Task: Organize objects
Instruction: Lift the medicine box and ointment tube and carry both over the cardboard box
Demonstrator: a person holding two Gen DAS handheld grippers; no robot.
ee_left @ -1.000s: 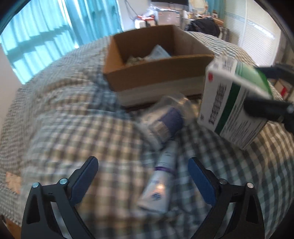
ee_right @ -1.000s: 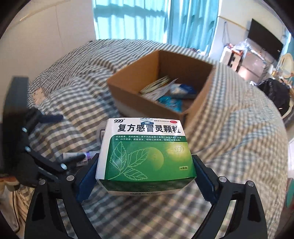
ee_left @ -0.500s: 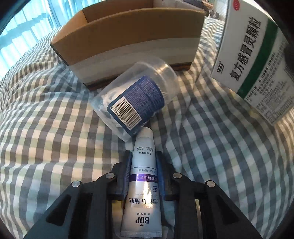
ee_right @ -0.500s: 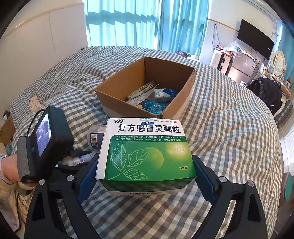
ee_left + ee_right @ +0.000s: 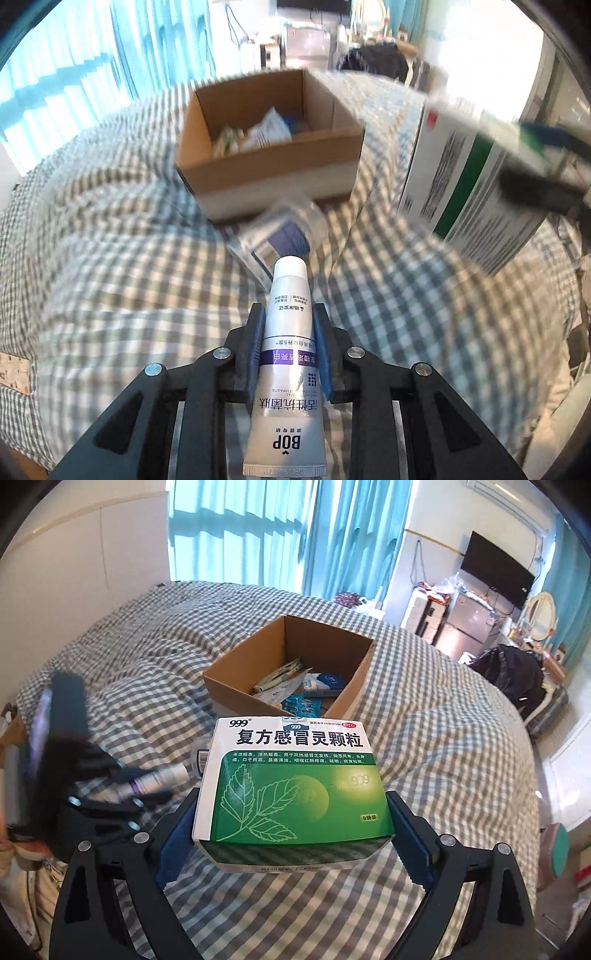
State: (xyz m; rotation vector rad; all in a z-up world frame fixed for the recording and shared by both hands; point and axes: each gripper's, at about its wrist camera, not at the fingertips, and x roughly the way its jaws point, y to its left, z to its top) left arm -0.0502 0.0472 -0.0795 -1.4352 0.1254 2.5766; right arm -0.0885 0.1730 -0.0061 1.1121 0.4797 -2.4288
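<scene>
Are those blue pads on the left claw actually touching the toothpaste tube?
Touching. The left wrist view shows the left gripper with both blue pads pressed flat against the sides of the toothpaste tube.

The cardboard box (image 5: pixel 288 672) stands open-topped on the checked bedspread (image 5: pixel 443 738), with packets covering its floor. A clear jar (image 5: pixel 280 236) lies just before its near wall, perhaps touching, though blur hides that. Bare bedspread spreads wide to the box's left and right.
</scene>
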